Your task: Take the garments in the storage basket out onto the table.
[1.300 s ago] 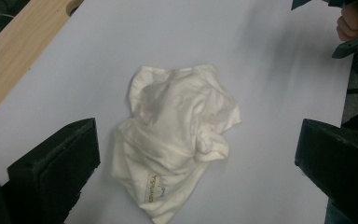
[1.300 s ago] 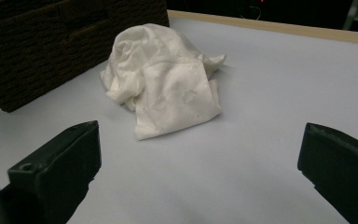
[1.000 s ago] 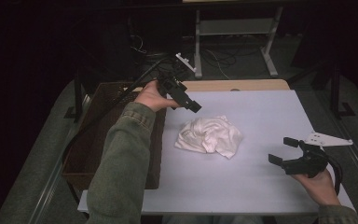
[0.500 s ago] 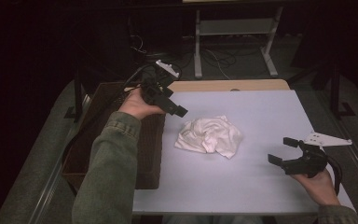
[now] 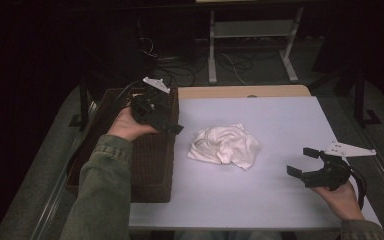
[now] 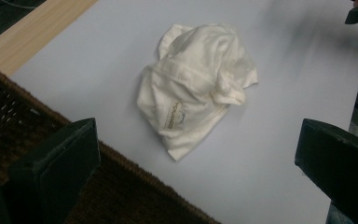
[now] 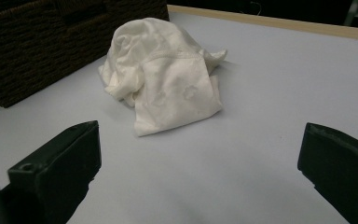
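The left gripper point(image 5: 172, 127) hangs above the dark wicker basket point(image 5: 152, 165) at the left edge of the table, held in the person's left hand point(image 5: 127, 125). Its jaws stand wide apart with nothing between them; in the left gripper view they frame the basket's woven rim point(image 6: 135, 172) and the table beyond it. The green sleeve point(image 5: 102, 195) of that arm lies across the basket's near side.

The right gripper point(image 5: 300, 162) sits low at the near right part of the table point(image 5: 280, 120), in the person's right hand point(image 5: 340, 197). Its jaws too are spread wide and empty, pointing left toward the middle of the table. Whether it rests on the surface or hovers just above is hard to tell from the high view.

The white cloth point(image 5: 225, 146) lies crumpled in a loose heap near the middle of the pale table top, just to the right of the basket and apart from it, and well apart from both grippers. In the left gripper view the cloth point(image 6: 196, 84) shows a small printed label on one fold. In the right gripper view the cloth point(image 7: 163, 74) sits ahead of the jaws, with the basket point(image 7: 51, 42) behind it to the left.

Beyond the far edge of the table, a light wooden strip point(image 5: 245, 91) runs along it, and cables point(image 5: 180, 65) lie on the dark floor.
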Demonstrator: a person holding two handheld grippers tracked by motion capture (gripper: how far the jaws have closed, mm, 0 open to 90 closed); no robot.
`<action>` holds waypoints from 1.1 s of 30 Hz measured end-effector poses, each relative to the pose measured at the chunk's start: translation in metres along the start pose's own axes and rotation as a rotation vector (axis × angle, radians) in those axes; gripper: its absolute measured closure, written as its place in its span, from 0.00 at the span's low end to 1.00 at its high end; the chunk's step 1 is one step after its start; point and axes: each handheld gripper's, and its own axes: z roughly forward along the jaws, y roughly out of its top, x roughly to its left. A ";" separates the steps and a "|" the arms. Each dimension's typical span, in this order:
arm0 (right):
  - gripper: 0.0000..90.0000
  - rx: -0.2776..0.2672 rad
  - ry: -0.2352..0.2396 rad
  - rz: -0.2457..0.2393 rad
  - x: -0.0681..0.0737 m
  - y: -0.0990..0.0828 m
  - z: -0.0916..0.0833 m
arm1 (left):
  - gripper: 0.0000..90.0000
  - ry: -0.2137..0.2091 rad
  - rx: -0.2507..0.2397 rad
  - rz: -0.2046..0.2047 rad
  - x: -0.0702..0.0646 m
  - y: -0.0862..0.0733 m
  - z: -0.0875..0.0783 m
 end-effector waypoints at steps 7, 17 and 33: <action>0.00 -0.001 -0.002 0.001 0.000 0.000 0.000 | 0.00 0.023 -0.006 -0.021 0.004 -0.021 -0.012; 0.00 0.000 -0.001 0.000 0.001 0.000 0.000 | 0.00 0.050 -0.017 -0.062 0.009 -0.052 -0.019; 0.00 0.010 -0.002 -0.003 0.001 -0.001 0.002 | 0.00 0.070 -0.057 -0.131 0.014 -0.109 -0.032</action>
